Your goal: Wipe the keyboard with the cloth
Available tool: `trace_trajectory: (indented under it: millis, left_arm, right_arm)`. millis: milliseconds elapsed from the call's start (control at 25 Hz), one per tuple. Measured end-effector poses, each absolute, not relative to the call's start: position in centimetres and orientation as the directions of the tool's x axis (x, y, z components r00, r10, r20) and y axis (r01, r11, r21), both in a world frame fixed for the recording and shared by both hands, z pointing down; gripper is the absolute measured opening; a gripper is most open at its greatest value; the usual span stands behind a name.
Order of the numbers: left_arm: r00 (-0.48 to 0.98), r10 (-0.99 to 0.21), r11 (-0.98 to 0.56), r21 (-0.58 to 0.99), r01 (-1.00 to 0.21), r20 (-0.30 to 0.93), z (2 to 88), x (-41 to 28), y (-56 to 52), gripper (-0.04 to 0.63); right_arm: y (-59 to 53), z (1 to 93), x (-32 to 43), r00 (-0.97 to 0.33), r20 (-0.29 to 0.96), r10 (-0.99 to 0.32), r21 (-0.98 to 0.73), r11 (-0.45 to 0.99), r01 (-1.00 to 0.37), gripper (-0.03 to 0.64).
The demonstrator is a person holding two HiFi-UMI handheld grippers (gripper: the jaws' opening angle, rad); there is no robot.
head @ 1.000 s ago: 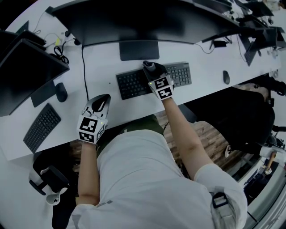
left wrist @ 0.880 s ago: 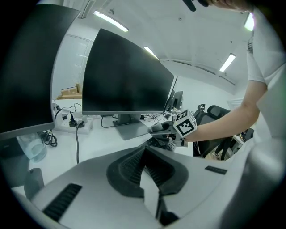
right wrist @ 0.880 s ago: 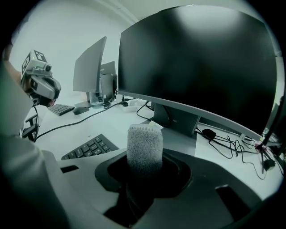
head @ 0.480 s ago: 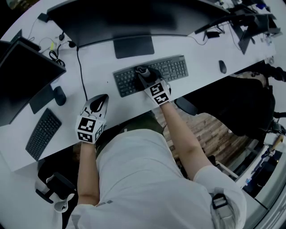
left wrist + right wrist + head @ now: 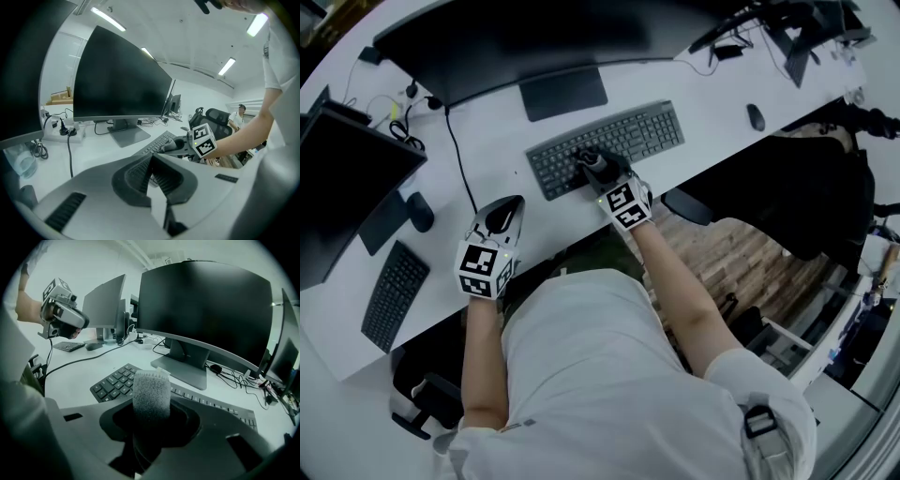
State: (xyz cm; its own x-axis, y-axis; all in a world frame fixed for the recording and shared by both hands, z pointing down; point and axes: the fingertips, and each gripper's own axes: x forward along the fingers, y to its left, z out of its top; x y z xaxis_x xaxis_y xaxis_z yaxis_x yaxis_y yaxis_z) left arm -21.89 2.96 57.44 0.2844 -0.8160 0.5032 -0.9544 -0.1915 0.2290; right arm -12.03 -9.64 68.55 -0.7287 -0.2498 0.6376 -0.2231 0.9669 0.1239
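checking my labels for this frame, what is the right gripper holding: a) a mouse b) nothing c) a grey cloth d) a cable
C: in the right gripper view, the right gripper has its jaws closed on a folded grey cloth, which sticks up between them above the keyboard.

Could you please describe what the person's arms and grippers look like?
The left gripper and right gripper are pale grey shells with dark ribbed pads, each bearing a white cube of black square markers. The person wears a white short-sleeved shirt; the forearms are bare.
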Motion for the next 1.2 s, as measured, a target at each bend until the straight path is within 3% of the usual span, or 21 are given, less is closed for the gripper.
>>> trace_trajectory:
  millis: [560,1200]
  left_arm:
    - [0.315,-0.804,-0.223,0.236,-0.946,0.505,57.5,-21.1,3.2,0.002]
    - [0.259,-0.823,-0.148,0.250,-0.957,0.506,57.8,-22.9,5.0,0.002]
  right_arm:
    - [-6.3,68.6,-11.7,-0.739,0.630,-0.238,0.063,0.964,-0.257,0.118]
    - [-7.8,67.5,-15.7,-0.750,0.626,-0.215,0.010,0.963,-0.268,0.118]
